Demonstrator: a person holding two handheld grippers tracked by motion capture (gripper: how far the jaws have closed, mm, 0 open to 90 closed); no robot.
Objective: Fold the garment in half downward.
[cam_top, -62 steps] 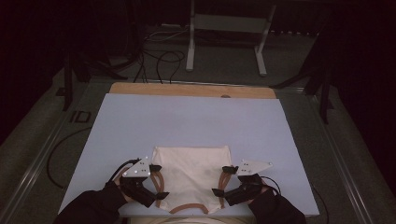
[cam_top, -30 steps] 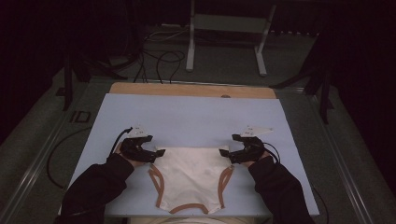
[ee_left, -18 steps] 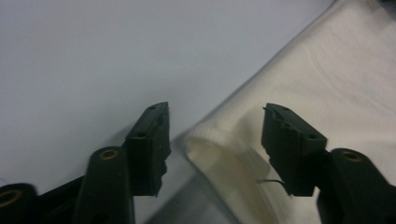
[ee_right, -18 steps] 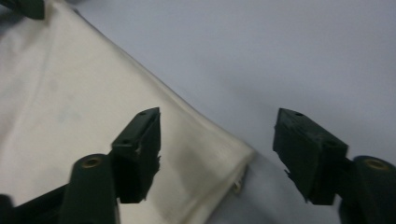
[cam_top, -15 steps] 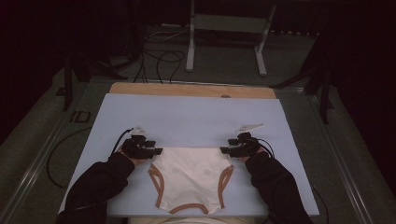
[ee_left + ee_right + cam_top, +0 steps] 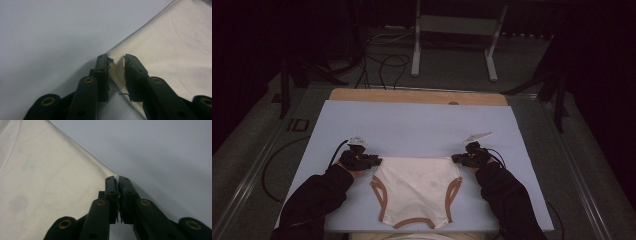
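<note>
**Both tools pinch the far corners of the underwear**

A pair of cream underwear (image 6: 417, 187) with brown-trimmed leg openings lies flat on the pale blue tabletop (image 6: 422, 125), near its front edge and about midway between left and right, the waistband on the far side and the crotch toward the near edge. The left tool (image 6: 374, 161) sits at the far-left corner of the waistband, the right tool (image 6: 456, 158) at the far-right corner, each held by a hand in a dark sleeve coming in from the near side.

In the left gripper view, the left tool (image 6: 117, 61) has just been closing and its jaws stand a little apart with the corner of the fabric bunched between them, the pads pressing on that fold. In the right gripper view, the right tool (image 6: 118, 181) has just been closing too; its jaws are almost together, with a thin edge of the cloth corner clamped between them.

Beyond the blue surface a strip of bare wood (image 6: 417, 96) shows along the far edge, and cables (image 6: 382, 62) lie on the floor behind it
</note>
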